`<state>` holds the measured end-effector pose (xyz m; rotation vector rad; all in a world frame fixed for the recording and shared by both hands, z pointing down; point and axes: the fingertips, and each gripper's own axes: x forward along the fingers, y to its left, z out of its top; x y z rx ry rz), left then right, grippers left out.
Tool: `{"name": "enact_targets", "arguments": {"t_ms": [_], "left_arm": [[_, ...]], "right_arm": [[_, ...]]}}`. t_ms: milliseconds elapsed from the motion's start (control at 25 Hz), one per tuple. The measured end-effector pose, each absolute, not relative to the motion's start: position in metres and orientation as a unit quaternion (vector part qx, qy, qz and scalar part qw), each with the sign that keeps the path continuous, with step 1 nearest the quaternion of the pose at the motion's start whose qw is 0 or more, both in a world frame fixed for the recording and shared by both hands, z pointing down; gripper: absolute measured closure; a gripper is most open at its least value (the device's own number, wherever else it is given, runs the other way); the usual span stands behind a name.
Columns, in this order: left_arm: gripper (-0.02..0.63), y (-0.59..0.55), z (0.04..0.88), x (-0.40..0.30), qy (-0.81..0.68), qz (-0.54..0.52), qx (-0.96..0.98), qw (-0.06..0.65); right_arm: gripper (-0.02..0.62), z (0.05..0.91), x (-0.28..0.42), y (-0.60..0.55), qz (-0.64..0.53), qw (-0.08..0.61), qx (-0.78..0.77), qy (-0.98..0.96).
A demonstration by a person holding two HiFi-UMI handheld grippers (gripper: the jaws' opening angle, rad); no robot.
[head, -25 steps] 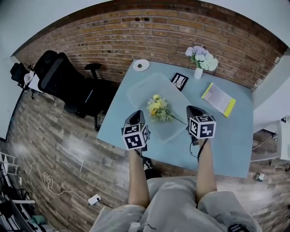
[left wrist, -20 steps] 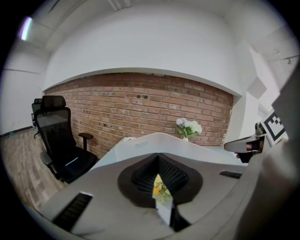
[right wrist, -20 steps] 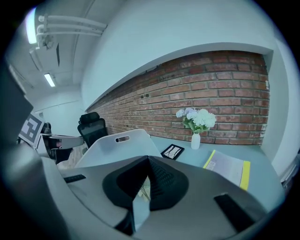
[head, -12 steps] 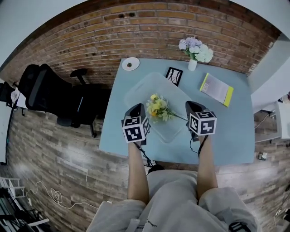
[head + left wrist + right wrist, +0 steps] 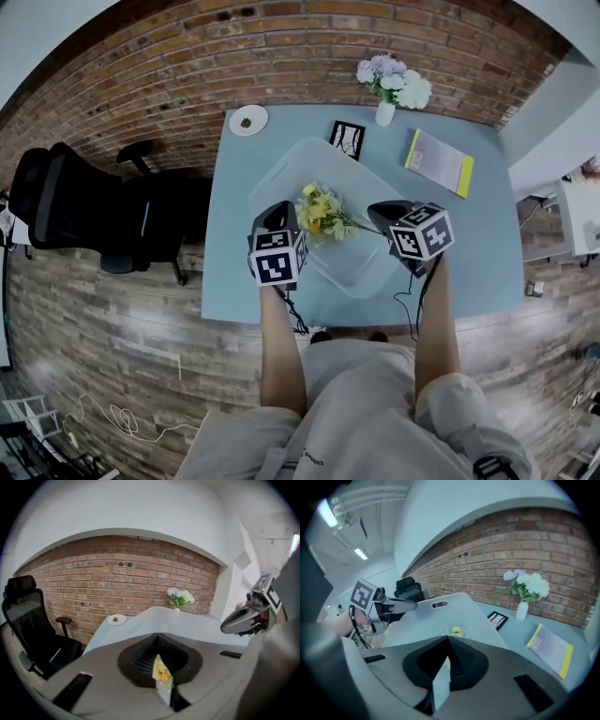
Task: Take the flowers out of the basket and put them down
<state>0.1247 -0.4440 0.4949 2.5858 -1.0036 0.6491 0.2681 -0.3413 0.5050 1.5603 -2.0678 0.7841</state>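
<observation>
Pinching opposite rims of the clear basket (image 5: 361, 277) beside the yellow flowers (image 5: 319, 208): left claw (image 5: 278, 214) and right claw (image 5: 380, 211).

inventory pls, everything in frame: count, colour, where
table: 1, light blue, by the wall
basket: 1, clear, table centre
flowers: 1 bunch, yellow, in the basket
vase: 1, white, pale blooms in it, table's far edge
plate: 1, white, far left corner
card: 1, black and white, beyond the basket
booklet: 1, white with yellow edge, far right
chair: 1, black, left of the table
wall: brick, red-brown
floor: wood, brown-grey
left gripper: 1, grey, shut on the basket's left rim
right gripper: 1, grey, shut on the basket's right rim
arms: 2, bare, behind the grippers
</observation>
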Motion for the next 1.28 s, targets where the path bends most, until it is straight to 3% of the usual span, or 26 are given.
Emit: {"name": "enact_targets", "arguments": {"t_ms": [320, 640, 920, 1000, 1280], "left_arm": [[0.586, -0.45, 0.495, 0.137, -0.273, 0.236, 0.922, 0.144], [0.586, -0.45, 0.498, 0.137, -0.226, 0.244, 0.928, 0.167], [0.586, -0.442, 0.494, 0.144, -0.185, 0.247, 0.939, 0.149], [0.586, -0.443, 0.492, 0.141, -0.18, 0.238, 0.942, 0.153], [0.586, -0.441, 0.49, 0.135, -0.176, 0.215, 0.946, 0.169]], "right_arm": [[0.571, 0.561, 0.241, -0.375, 0.302, 0.34, 0.449, -0.769], [0.565, 0.624, 0.243, -0.367, 0.353, 0.408, 0.421, -0.729], [0.482, 0.652, 0.254, -0.365, 0.363, 0.46, 0.405, -0.702], [0.424, 0.662, 0.254, -0.368, 0.356, 0.478, 0.4, -0.696], [0.42, 0.698, 0.26, -0.368, 0.348, 0.529, 0.391, -0.668]]}}
